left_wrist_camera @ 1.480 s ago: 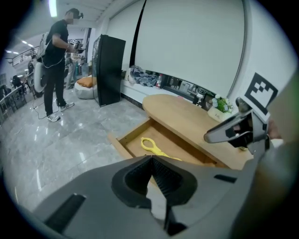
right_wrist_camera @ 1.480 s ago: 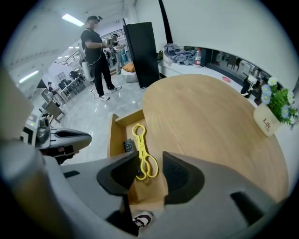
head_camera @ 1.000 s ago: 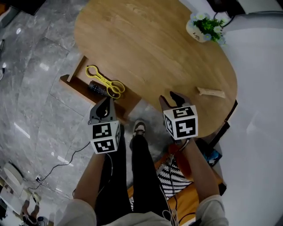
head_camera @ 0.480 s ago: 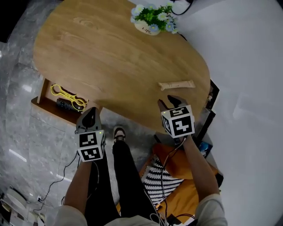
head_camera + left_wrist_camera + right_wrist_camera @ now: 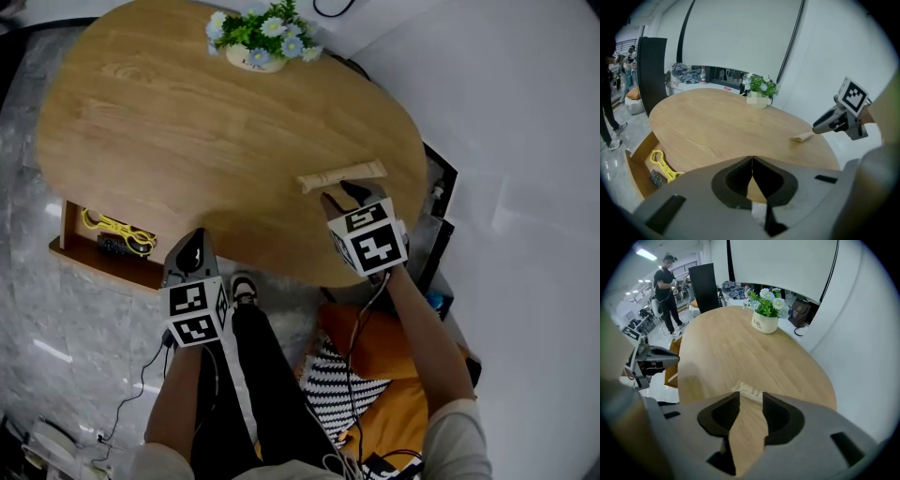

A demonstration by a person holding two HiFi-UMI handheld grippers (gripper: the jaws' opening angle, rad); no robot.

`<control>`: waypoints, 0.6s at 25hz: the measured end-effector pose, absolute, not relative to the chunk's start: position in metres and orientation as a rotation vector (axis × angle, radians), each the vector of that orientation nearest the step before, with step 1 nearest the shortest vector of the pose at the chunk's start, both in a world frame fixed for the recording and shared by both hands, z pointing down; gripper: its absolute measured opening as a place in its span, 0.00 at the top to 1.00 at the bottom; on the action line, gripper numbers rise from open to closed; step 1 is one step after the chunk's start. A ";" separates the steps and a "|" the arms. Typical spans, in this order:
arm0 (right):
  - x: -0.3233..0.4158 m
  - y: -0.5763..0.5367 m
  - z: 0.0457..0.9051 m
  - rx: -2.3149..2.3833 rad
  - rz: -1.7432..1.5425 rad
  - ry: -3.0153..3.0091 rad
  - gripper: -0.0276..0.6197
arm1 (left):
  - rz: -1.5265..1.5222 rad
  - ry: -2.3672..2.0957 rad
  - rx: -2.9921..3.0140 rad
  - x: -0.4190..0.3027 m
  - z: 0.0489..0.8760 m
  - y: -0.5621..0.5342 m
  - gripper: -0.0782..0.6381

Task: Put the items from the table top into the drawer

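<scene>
Matt wood-grain table (image 5: 187, 122), glossy grey stone-look floor (image 5: 47, 328), papery beige packet (image 5: 342, 175), shiny yellow plastic tool (image 5: 114, 227), bare wooden drawer (image 5: 94, 261)

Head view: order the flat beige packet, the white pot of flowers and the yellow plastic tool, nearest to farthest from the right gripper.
1. Flat beige packet, on the table, just ahead of the right gripper.
2. White pot of flowers, at the table's far edge.
3. Yellow plastic tool, in the open drawer, left.
</scene>
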State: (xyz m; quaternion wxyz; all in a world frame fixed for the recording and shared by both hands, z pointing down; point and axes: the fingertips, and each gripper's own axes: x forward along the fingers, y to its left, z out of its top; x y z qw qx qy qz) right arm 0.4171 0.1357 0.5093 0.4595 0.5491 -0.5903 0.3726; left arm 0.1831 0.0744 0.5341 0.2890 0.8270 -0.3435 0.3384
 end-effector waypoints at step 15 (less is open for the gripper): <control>0.426 0.128 0.551 1.001 0.721 -1.569 0.73 | 0.905 -0.849 2.220 0.241 0.537 0.095 0.88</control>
